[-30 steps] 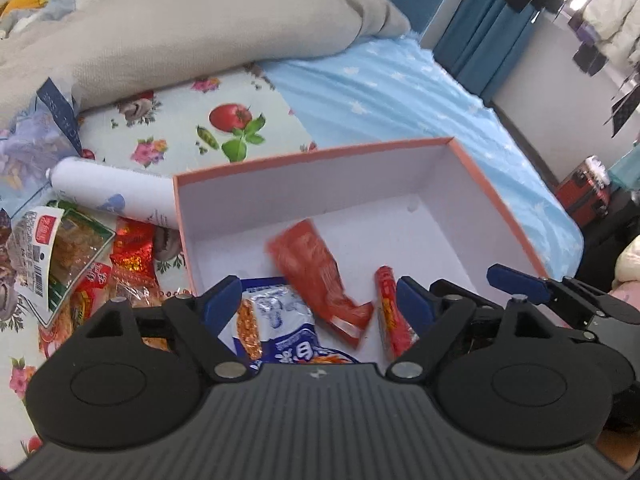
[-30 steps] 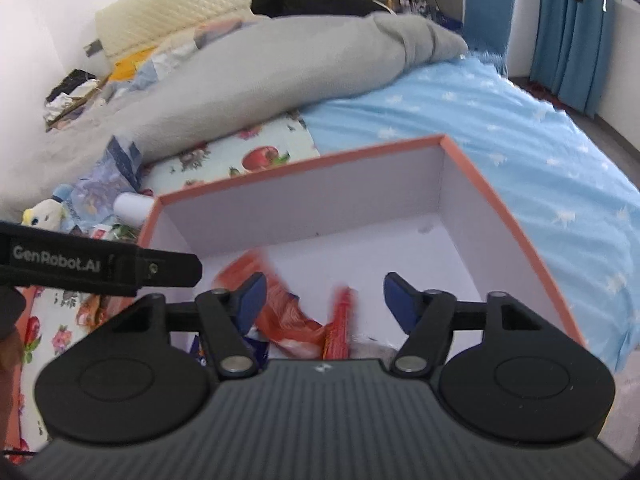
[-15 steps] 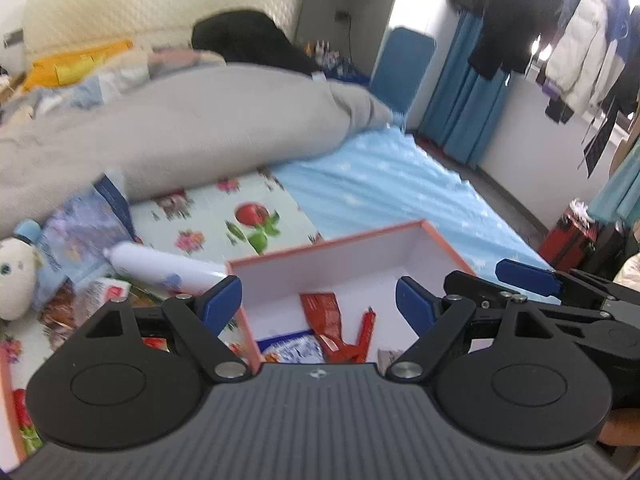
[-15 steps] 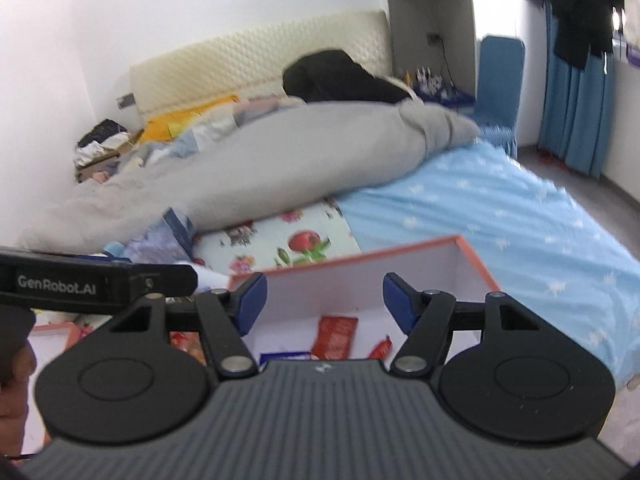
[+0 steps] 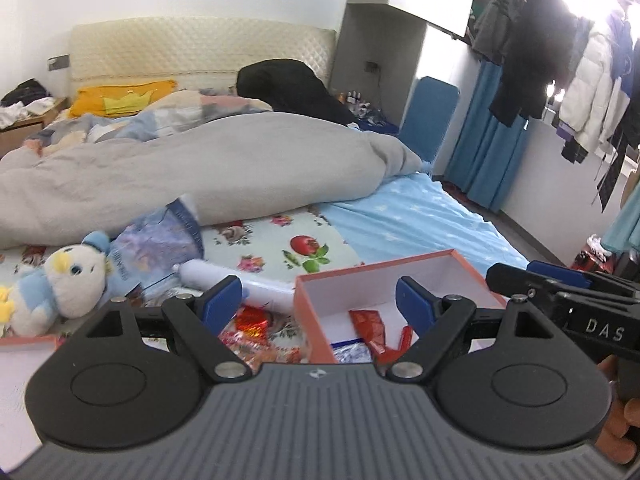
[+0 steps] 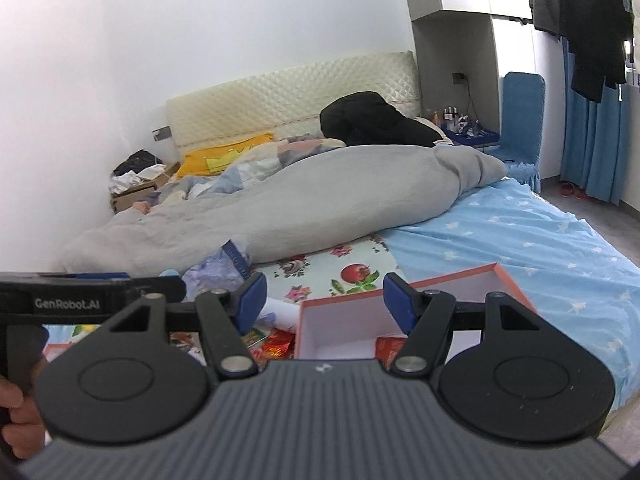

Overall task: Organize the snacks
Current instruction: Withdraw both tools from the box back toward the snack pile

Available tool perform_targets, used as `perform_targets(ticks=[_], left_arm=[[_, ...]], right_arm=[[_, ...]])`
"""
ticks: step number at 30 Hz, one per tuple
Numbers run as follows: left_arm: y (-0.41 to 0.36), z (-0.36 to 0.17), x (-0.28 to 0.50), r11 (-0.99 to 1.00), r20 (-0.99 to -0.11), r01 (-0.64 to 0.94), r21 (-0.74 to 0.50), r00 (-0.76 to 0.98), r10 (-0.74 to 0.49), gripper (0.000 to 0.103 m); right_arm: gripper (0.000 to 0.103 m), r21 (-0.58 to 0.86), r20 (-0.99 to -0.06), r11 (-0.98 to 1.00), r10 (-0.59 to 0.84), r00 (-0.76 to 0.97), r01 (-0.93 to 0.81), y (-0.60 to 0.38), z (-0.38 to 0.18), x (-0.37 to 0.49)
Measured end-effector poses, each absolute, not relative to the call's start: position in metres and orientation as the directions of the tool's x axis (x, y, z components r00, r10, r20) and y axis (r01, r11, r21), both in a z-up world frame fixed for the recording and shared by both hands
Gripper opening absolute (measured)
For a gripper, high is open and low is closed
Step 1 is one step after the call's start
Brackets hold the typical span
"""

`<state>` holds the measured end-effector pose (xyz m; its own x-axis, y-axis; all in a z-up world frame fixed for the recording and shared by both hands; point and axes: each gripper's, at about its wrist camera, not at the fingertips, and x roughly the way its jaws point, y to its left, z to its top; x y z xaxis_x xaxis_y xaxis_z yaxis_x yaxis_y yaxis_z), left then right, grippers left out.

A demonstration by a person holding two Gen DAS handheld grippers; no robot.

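An orange-rimmed white box sits on the bed and also shows in the right wrist view. Inside it lie a red snack packet, a thin red stick snack and a blue-white packet. Loose red and orange snack packets lie on the bed left of the box, also in the right wrist view. My left gripper is open and empty, raised above the box's left wall. My right gripper is open and empty, held back from the box.
A white tube lies left of the box. A plush duck and a blue patterned bag lie further left. A grey duvet covers the bed behind. A white lid with an orange rim is at the left edge.
Both grippers have pulled up and back from the box, so it looks smaller and more of the room shows. Both stay open and empty. The red packet lies still in the box.
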<state>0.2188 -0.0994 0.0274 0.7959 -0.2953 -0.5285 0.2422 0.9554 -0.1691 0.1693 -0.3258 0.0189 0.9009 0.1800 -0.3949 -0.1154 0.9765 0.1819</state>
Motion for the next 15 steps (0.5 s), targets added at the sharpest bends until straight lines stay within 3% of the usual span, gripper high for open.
perform_targets(ticks=[15], left_arm=[[-0.027, -0.019, 0.157, 0.976, -0.56, 0.086, -0.2, 0.807, -0.186, 0.087]], right_arm=[[0.067, 0.201, -0.396, 0.96, 0.261, 0.88, -0.195, -0.274, -0.019, 0.129]])
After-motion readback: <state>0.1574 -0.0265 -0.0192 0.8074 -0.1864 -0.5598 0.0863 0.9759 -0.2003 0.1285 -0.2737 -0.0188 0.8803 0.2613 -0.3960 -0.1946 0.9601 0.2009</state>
